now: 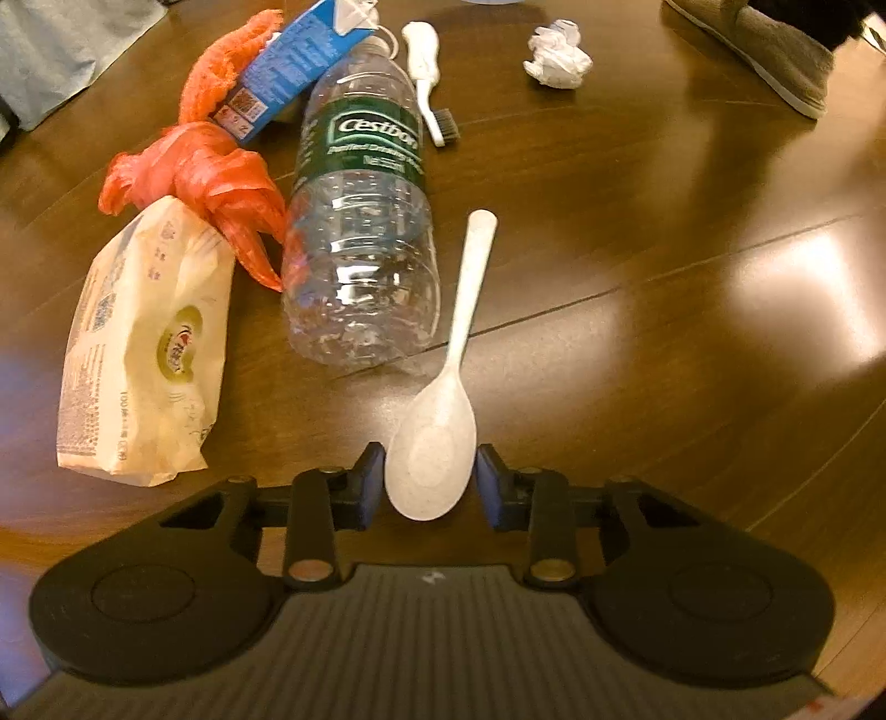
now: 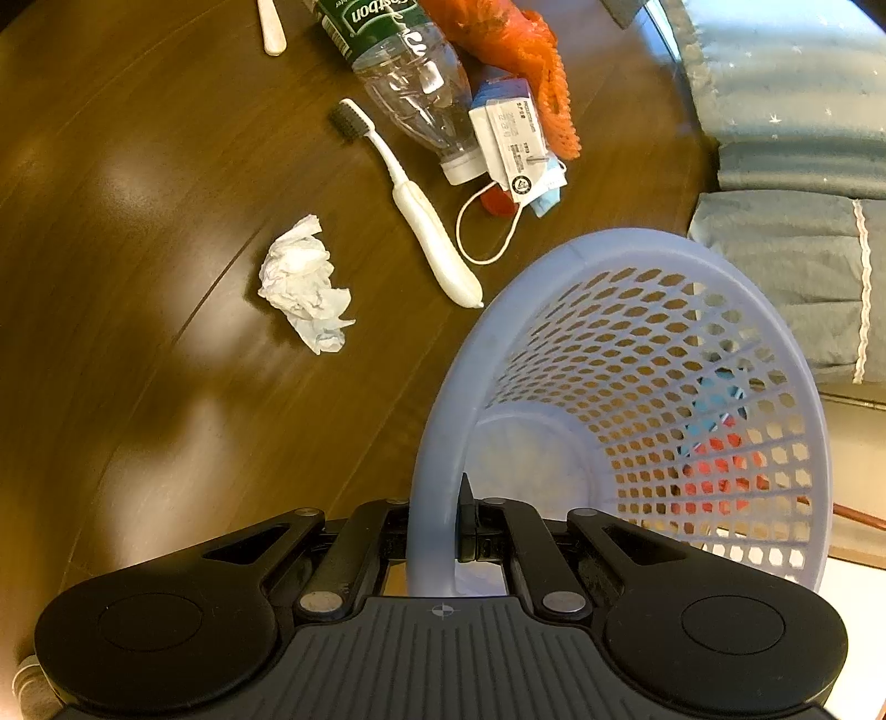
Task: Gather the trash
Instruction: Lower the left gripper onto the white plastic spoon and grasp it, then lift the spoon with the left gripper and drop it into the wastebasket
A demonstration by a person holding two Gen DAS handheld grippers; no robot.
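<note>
**Spoon between my left fingers, basket rim in my right**

My left gripper point(image 1: 431, 479) straddles the bowl of a white plastic spoon point(image 1: 443, 421) that lies on the dark brown wooden table point(image 1: 637, 343). The blue pads point(image 1: 370, 479) stand on either side of the bowl, very near it; I cannot tell whether they press it yet. The spoon's handle points away from me and runs just beside the base of a clear plastic water bottle with a green label point(image 1: 362, 232), which lies on its side.

Left of the bottle sits a cream-coloured packet of tissues point(image 1: 144, 354), with a crumpled orange plastic bag point(image 1: 210, 188) touching its far end. Beyond that lie a blue and white drink carton point(image 1: 299, 66) and an orange mesh net point(image 1: 221, 72). A white toothbrush with dark bristles point(image 1: 429, 83) rests beside the bottle's neck, and a crumpled white tissue point(image 1: 556, 52) lies well apart to the right.

My right gripper point(image 2: 434, 526) is clamped on the rim of a pale blue perforated plastic basket point(image 2: 720, 288), which tilts with its mouth toward the trash. Nothing shows on its pale bottom.
</note>
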